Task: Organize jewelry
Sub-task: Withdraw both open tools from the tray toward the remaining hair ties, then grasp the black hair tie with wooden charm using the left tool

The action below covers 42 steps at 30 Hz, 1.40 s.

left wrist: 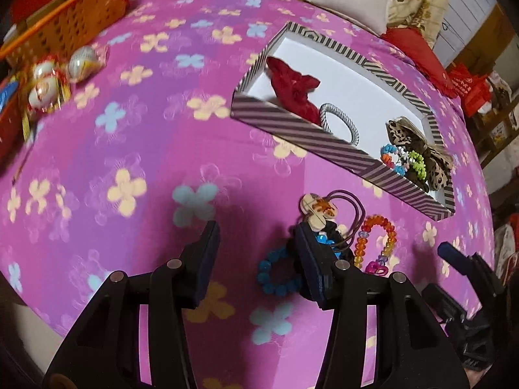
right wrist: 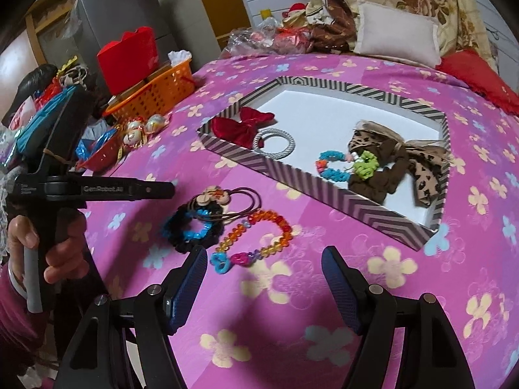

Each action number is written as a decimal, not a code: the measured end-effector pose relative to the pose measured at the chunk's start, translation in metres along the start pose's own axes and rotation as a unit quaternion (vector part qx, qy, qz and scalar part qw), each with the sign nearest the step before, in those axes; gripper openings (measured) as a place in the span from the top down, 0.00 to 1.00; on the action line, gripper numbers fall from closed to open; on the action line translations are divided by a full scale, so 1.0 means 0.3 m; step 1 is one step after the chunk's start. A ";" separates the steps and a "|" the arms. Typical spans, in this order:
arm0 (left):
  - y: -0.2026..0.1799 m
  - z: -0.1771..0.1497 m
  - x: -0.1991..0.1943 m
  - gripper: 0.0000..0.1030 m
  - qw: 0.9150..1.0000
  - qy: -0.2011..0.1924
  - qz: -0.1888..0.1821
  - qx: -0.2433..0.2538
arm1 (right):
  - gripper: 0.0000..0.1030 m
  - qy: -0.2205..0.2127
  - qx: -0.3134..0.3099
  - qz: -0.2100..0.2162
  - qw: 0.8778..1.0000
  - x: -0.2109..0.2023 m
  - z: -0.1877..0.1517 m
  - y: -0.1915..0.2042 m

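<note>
Two hand-held grippers hang over a bed spread with a pink flowered cover (right wrist: 421, 291), both with jaws standing apart and nothing between the pads. The right hand-held gripper (right wrist: 264, 278) points down at bare cover; just beyond its left finger lies a bracelet of orange, yellow and red beads (right wrist: 259, 236) ending in a blue and a pink charm. The left hand-held gripper (left wrist: 256, 253) hovers just above a small heap of loose pieces: its right finger (left wrist: 311, 259) covers part of a blue bead bracelet (left wrist: 275, 275) and a dark hair tie, while a hair tie with a cream flower charm (left wrist: 316, 209) shows past the fingertip. Whether that finger touches the heap cannot be told. In the right wrist view a hand (right wrist: 48, 243) grips the left tool's handle at the frame's left edge.

Farther on sits a shallow striped box (right wrist: 282, 170) with a white floor. It already holds a red velvet bow (right wrist: 246, 126), a silver ring-shaped hair tie (right wrist: 274, 144), a blue beaded bracelet (right wrist: 334, 167) with a green piece beside it, and a leopard-print bow (right wrist: 405, 165). Beyond, at the bed's left edge, stand an orange basket (right wrist: 159, 97) and some wrapped round sweets (right wrist: 142, 129); a pale pillow (right wrist: 395, 32) lies at the head.
</note>
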State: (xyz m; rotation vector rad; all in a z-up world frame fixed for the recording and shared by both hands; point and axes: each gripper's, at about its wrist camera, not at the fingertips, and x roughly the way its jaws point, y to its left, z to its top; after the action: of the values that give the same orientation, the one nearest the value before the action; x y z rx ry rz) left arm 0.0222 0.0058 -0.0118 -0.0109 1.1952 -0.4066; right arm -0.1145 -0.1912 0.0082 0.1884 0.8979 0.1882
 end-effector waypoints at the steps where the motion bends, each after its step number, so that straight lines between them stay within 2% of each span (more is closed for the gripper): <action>1: -0.005 -0.001 0.005 0.53 1.000 0.001 -0.002 -0.005 | 0.31 0.000 -0.003 0.000 1.000 0.001 0.001 0.006; 10: 0.045 -0.011 0.015 0.51 0.999 0.008 -0.006 -0.048 | 0.31 0.012 -0.009 0.012 1.000 0.047 0.021 0.042; 19: 0.124 -0.052 -0.011 0.51 0.998 0.008 0.009 -0.058 | 0.31 0.032 -0.029 0.033 0.999 0.158 0.102 0.112; 24: 0.144 -0.045 -0.006 0.51 0.998 0.012 0.006 -0.065 | 0.31 0.037 -0.040 0.020 0.998 0.184 0.109 0.126; 36: -0.004 0.026 0.034 0.51 0.999 0.019 -0.001 -0.034 | 0.31 0.024 -0.010 -0.002 1.000 0.079 0.068 0.006; 38: -0.037 0.050 0.046 0.40 0.999 0.027 0.000 -0.041 | 0.31 0.020 -0.003 0.001 1.000 0.063 0.057 -0.010; 42: -0.107 0.082 0.076 0.37 0.998 0.041 0.016 -0.034 | 0.31 0.015 0.005 0.004 1.000 0.037 0.041 -0.032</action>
State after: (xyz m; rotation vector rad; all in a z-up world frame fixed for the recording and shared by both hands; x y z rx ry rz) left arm 0.0417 -0.0362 -0.0159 -0.0334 1.2880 -0.3401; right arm -0.0972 -0.1988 0.0049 0.1997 0.9272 0.1950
